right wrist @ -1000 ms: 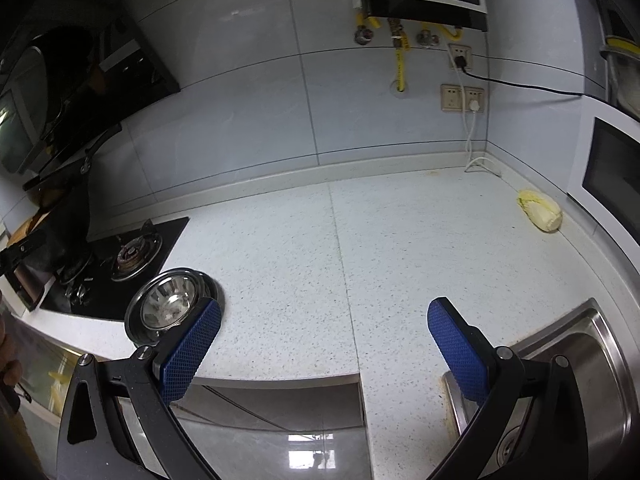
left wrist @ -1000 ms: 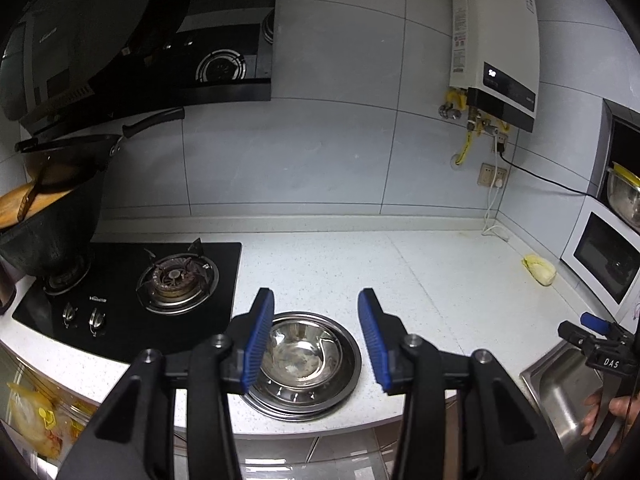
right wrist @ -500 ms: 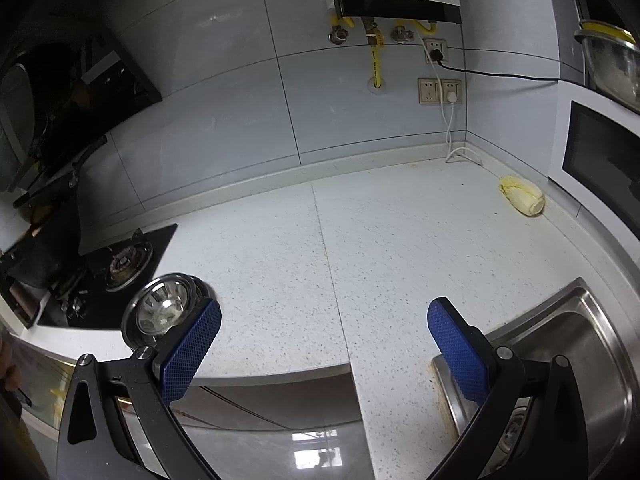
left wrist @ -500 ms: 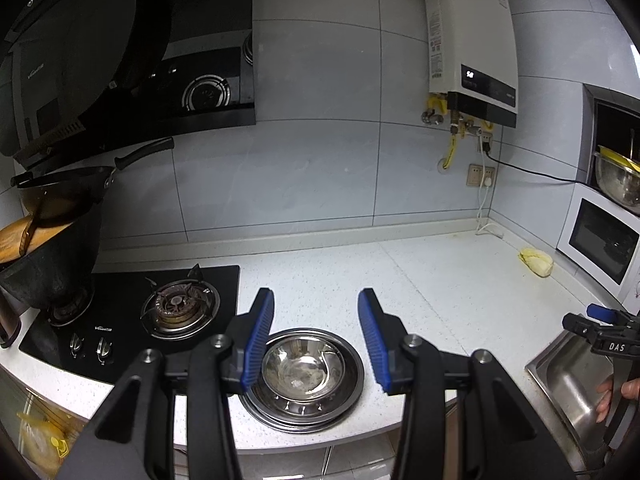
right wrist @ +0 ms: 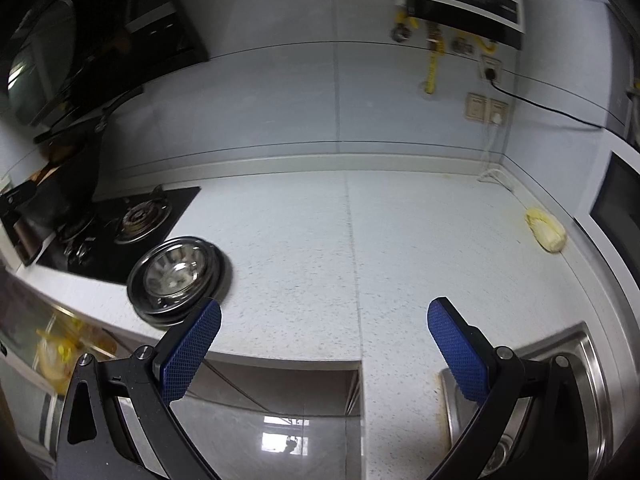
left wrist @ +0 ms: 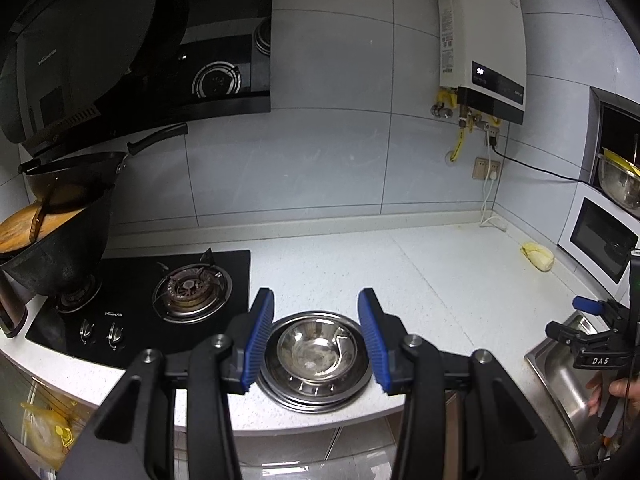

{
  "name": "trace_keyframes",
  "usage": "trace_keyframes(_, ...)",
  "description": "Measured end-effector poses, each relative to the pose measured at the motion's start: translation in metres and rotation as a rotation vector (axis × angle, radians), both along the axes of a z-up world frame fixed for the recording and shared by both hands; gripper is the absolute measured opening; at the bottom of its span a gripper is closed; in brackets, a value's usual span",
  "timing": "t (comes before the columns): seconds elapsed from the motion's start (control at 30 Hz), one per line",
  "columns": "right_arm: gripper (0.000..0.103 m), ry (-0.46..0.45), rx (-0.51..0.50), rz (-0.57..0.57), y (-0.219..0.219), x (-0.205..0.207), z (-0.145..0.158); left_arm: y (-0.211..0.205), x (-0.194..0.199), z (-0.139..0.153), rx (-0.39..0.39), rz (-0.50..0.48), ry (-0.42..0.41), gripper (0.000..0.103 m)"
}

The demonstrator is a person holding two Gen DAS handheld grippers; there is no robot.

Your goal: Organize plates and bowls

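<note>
A: Task thing? Where?
B: Steel bowl [left wrist: 316, 350] nested on stacked steel plates [left wrist: 352, 384], at front edge of white speckled desk [left wrist: 420, 280], just right of black gas stove [left wrist: 132, 300]. Same stack seen from right wrist view, bowl [right wrist: 172, 274] on plates [right wrist: 216, 280], lower left, a bit blurred.

A: Left tongs?
B: Left tongs [left wrist: 316, 338] hovering above the stack, blue pads [left wrist: 260, 336] parted about halfway, framing the bowl in view but not touching it. Nothing between them, nothing gripped.

A: Right tongs?
B: Right tongs [right wrist: 324, 346] spread wide, empty, over desk front edge between stack and sink [right wrist: 588, 364]. Left pad near the plates' rim in view, contact not seen. Also visible from left wrist view at far right, right tongs [left wrist: 580, 316] over sink [left wrist: 560, 376], with a hand [left wrist: 616, 392] on the handle.

A: Rest of scene?
B: Wok [left wrist: 60, 252] with wooden board on far-left burner, second pan [left wrist: 76, 168] stacked above it. Range hood [left wrist: 120, 48] overhead. Water heater [left wrist: 484, 52] on tiled wall, yellow hoses below. Wall sockets [right wrist: 486, 108] with black cable plugged in. Yellowish cabbage [right wrist: 546, 234] lying at right back of desk, well apart from stack. Microwave [left wrist: 600, 244] at right, steel bowl on shelf above it. Yellow bag visible below desk at lower left.
</note>
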State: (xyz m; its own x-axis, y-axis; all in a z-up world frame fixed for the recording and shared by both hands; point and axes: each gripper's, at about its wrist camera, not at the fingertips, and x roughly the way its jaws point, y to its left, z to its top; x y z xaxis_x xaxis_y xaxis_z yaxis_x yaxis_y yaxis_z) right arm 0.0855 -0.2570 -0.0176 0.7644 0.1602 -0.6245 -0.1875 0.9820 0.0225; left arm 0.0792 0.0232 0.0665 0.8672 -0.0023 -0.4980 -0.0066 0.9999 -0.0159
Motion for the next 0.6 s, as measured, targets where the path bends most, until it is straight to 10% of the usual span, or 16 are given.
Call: trace_keyframes(0.6, 0.102, -0.022, 0.022, 0.009, 0.005, -0.008, 0.003, -0.004, 0.001, -0.001, -0.004, -0.026, -0.007, 0.042)
